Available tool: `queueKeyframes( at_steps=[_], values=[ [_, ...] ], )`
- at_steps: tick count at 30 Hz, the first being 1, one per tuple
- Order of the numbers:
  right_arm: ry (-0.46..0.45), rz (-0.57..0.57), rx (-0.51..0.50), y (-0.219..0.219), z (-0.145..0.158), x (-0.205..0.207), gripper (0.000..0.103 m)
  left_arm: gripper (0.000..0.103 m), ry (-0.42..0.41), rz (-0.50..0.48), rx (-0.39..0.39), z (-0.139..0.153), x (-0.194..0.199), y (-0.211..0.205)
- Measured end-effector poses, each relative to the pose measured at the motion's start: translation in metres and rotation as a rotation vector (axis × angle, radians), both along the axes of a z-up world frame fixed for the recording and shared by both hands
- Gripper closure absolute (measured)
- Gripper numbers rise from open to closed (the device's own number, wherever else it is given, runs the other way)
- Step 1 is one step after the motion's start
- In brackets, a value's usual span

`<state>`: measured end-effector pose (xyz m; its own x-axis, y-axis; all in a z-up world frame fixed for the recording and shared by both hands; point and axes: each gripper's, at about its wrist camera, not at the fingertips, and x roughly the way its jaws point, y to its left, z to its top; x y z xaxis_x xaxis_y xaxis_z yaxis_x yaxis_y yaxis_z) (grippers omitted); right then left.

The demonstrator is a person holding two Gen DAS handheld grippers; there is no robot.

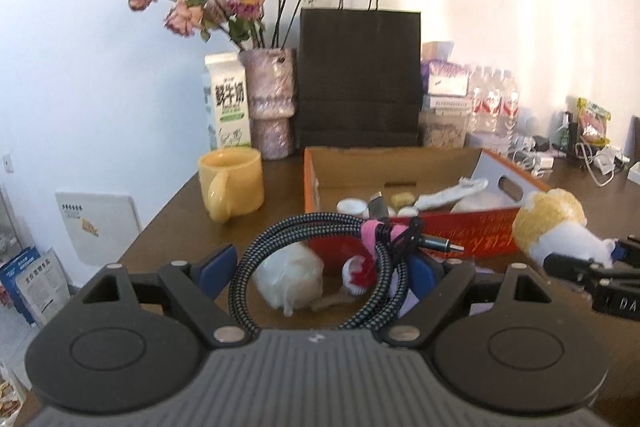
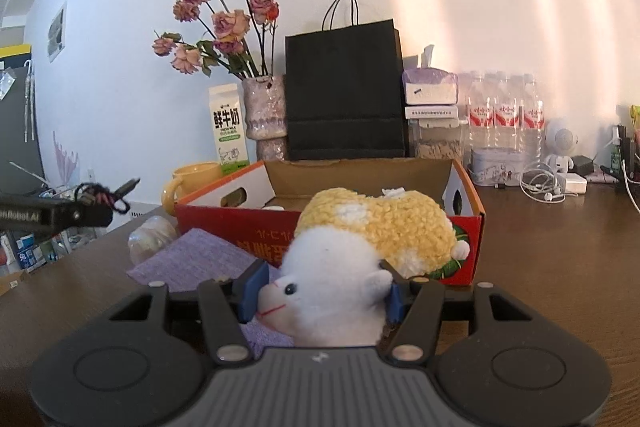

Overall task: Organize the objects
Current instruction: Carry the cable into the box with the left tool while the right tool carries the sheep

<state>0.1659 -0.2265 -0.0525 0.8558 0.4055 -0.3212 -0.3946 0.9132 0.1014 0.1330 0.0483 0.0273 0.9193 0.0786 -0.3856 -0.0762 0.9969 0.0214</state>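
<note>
My left gripper is shut on a coiled braided cable tied with a pink strap, held above the table in front of the orange cardboard box. My right gripper is shut on a yellow-and-white plush sheep, held just before the box; it also shows in the left wrist view. The box holds small white caps, a cloth and other bits. A white wrapped bundle and a red-and-white item lie on the table below the cable. A purple cloth lies in front of the box.
Behind the box stand a black paper bag, a vase of dried roses, a milk carton and a yellow mug. Water bottles, tissue boxes, a tin and chargers with cables sit at the right. The table's left edge is near.
</note>
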Motion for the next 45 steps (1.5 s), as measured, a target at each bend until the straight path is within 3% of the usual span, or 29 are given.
queueKeyframes(
  at_steps=[10, 19, 33, 41, 43, 44, 45],
  values=[
    [-0.071, 0.031, -0.018, 0.011, 0.029, 0.012, 0.046, 0.016, -0.062, -0.054, -0.05, 0.024, 0.033, -0.023],
    [-0.091, 0.019, -0.032, 0.021, 0.052, 0.078, 0.046, 0.015, -0.081, -0.07, -0.075, 0.038, 0.097, -0.037],
    [0.01, -0.06, -0.01, 0.031, 0.032, 0.202, 0.046, 0.015, -0.018, -0.049, -0.103, 0.017, 0.206, -0.033],
    [0.075, -0.048, -0.033, 0.029, 0.014, 0.229, 0.046, 0.015, 0.043, -0.041, -0.088, 0.001, 0.237, -0.027],
    [0.081, -0.049, -0.04, 0.03, 0.013, 0.23, 0.041, 0.013, 0.05, -0.043, -0.091, -0.002, 0.239, -0.025],
    [0.085, -0.056, -0.044, 0.03, 0.012, 0.23, 0.034, 0.007, 0.055, -0.043, -0.093, -0.004, 0.239, -0.025],
    [0.09, -0.061, -0.047, 0.029, 0.012, 0.229, 0.016, 0.0, 0.063, -0.039, -0.094, -0.006, 0.24, -0.025]
  ],
)
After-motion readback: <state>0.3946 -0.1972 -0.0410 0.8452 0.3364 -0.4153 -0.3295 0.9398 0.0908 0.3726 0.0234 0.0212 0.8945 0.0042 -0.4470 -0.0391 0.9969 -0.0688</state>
